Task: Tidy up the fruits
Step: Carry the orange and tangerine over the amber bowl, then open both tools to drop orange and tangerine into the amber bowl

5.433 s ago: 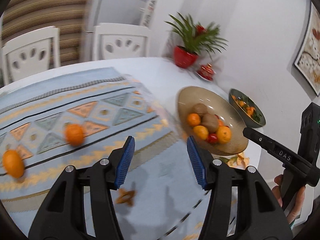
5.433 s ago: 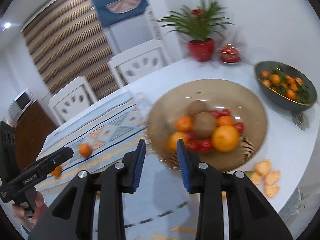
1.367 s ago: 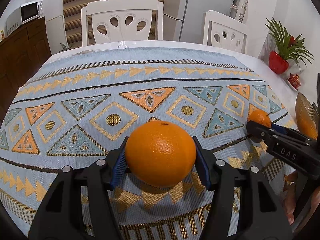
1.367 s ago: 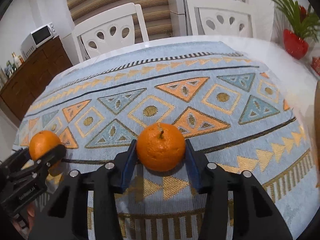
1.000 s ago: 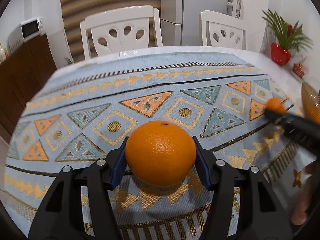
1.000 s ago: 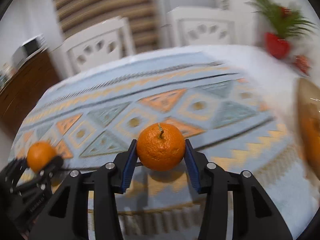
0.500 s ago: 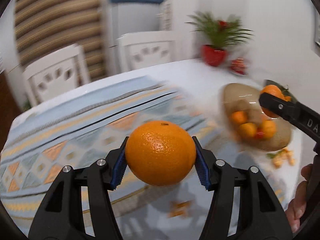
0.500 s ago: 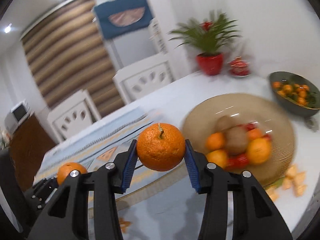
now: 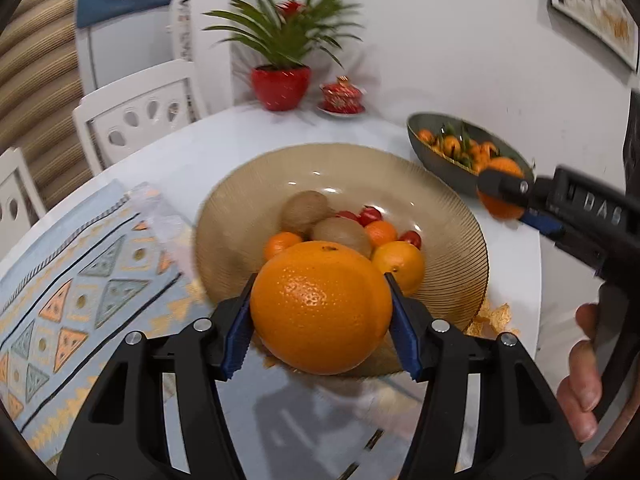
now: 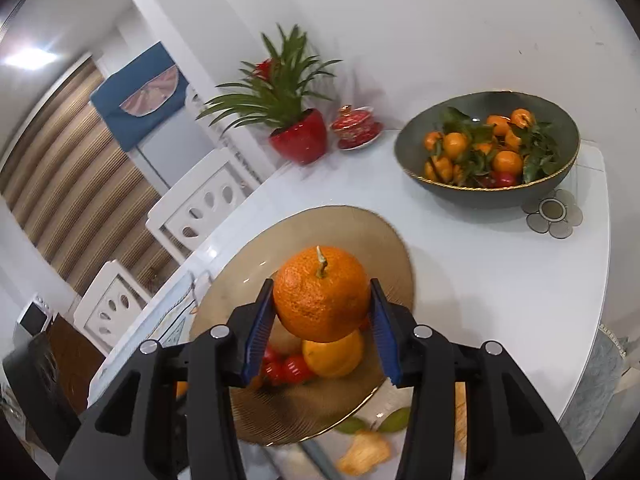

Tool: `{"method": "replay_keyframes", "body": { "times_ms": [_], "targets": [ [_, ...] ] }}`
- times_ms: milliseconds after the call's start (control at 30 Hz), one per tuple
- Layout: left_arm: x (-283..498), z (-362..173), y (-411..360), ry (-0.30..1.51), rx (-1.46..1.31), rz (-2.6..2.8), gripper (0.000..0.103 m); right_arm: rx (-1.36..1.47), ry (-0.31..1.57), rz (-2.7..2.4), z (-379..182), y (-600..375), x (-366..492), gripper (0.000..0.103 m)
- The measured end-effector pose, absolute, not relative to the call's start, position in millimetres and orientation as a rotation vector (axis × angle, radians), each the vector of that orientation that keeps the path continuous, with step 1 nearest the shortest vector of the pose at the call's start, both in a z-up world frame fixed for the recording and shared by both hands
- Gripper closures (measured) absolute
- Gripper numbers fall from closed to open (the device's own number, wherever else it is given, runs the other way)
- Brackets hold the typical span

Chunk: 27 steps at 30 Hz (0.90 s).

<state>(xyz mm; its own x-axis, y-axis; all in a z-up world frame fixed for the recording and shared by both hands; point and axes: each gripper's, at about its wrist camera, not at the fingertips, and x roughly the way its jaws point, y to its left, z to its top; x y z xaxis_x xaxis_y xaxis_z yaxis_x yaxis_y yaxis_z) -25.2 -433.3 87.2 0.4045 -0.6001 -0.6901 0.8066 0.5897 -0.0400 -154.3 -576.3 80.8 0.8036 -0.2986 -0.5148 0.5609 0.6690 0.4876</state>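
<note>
My left gripper (image 9: pixel 320 332) is shut on a large smooth orange (image 9: pixel 320 307), held over the near rim of the amber glass bowl (image 9: pixel 452 216). That bowl holds kiwis (image 9: pixel 305 211), small oranges and red cherry tomatoes. My right gripper (image 10: pixel 322 322) is shut on a stemmed mandarin (image 10: pixel 321 299), held above the same amber bowl (image 10: pixel 248 292). In the left wrist view the right gripper (image 9: pixel 505 196) shows at the right with the mandarin (image 9: pixel 502 168), over the bowl's far right edge.
A dark green bowl (image 10: pixel 486 194) of leafy mandarins stands at the back right. A red potted plant (image 10: pixel 298 142) and a small red lidded dish (image 10: pixel 356 128) stand near the wall. Peel scraps (image 10: pixel 362 454) lie by the amber bowl. The patterned cloth (image 9: pixel 72 280) lies left.
Both grippers closed on fruit on the patterned cloth, lifted it and swung right. They now hold it over the amber bowl.
</note>
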Motion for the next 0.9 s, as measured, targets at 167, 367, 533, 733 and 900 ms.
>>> {"method": "replay_keyframes", "body": {
  "times_ms": [167,367,533,733,900],
  "targets": [
    [-20,77,-453,0.76,0.306,-0.936,0.044,0.706,0.467,-0.512,60,-592,-145,0.058],
    [-19,65,-469,0.779,0.328,-0.945,0.044,0.693,0.502,-0.517,48,-597,-137,0.058],
    [-18,60,-472,0.796,0.325,-0.945,0.044,0.663,0.521,-0.529,48,-594,-131,0.058],
    [-18,74,-459,0.749,0.3,-0.943,0.034,0.707,0.487,-0.493,52,-594,-143,0.048],
    [-19,96,-435,0.718,0.249,-0.931,0.031,0.691,0.466,-0.5,68,-584,-154,0.048]
  ]
}}
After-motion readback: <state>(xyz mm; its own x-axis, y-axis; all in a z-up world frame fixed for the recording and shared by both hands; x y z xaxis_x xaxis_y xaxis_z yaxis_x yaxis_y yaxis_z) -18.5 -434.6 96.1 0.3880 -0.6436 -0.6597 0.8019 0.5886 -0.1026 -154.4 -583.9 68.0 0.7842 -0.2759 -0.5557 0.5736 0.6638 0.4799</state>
